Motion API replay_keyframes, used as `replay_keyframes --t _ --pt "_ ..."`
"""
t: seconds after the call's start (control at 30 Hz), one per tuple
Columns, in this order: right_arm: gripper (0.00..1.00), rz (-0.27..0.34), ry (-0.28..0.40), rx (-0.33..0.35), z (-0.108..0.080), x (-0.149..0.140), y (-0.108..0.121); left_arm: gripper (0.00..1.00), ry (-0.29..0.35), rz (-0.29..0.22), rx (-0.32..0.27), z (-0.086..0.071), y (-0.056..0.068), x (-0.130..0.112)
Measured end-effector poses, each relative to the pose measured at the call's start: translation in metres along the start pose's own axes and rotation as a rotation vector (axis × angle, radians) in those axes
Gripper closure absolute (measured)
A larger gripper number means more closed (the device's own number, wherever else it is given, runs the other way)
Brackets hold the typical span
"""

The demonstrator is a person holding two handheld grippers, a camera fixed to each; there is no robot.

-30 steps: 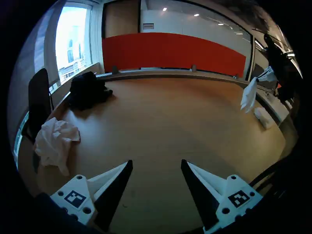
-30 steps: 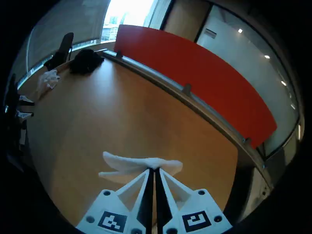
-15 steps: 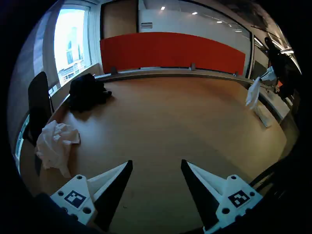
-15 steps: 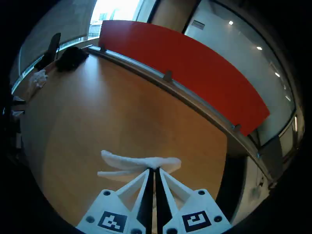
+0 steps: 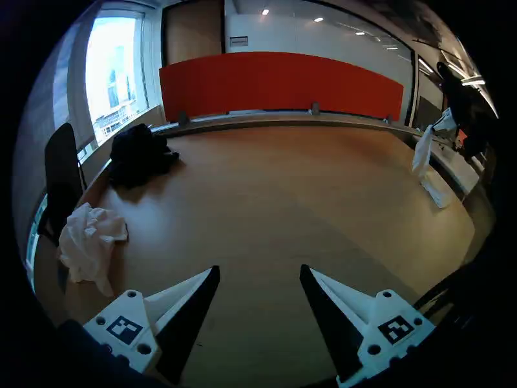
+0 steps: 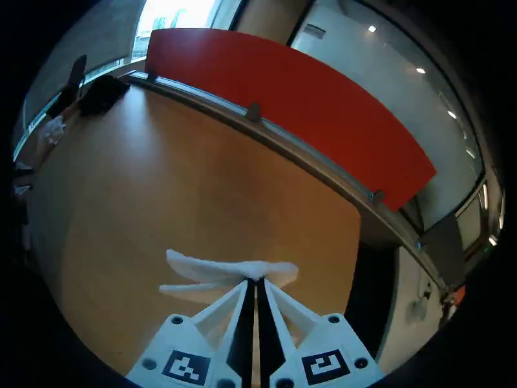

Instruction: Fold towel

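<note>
The right gripper [image 6: 254,282] has its fingers pressed together on a white towel [image 6: 223,273], which hangs from them at the far right end of the wooden table [image 6: 161,187]. The left gripper [image 5: 258,270] is spread wide above that table, with a crumpled white cloth [image 5: 89,240] lying well off to its left.

Two fisheye cameras, one on each hand-held gripper, look over the same long wooden table.

The left gripper view sits low and level above the table [image 5: 271,194]. It faces along the spread fingers of the left gripper [image 5: 258,268] straight towards the red partition [image 5: 278,81] at the far edge. The right gripper view is tilted and looks down the nearly closed fingers of the right gripper [image 6: 255,281], with the towel [image 6: 226,271] close at their tips and the partition running diagonally. Both views share the tabletop, the partition, a black bundle [image 5: 137,155] and a crumpled white cloth [image 5: 90,239], the last two small and far left in the right gripper view.
</note>
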State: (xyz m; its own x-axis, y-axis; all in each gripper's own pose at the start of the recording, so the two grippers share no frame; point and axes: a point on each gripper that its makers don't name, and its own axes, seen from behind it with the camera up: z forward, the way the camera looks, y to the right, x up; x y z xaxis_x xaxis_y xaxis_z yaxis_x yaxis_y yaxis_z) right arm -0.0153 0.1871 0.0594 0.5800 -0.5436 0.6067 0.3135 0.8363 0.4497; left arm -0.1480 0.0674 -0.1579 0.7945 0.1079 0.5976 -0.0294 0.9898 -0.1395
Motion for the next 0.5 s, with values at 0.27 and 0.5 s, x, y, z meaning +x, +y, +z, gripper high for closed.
replay_keyframes --t 0.27,0.5 --pt "0.98 0.006 -0.025 -0.016 0.0 -0.013 0.016 0.08 -0.004 0.007 0.0 -0.001 0.005 0.001" --pt "0.98 0.013 -0.041 -0.024 -0.005 -0.026 0.023 0.08 -0.006 0.014 -0.006 0.002 0.009 0.002"
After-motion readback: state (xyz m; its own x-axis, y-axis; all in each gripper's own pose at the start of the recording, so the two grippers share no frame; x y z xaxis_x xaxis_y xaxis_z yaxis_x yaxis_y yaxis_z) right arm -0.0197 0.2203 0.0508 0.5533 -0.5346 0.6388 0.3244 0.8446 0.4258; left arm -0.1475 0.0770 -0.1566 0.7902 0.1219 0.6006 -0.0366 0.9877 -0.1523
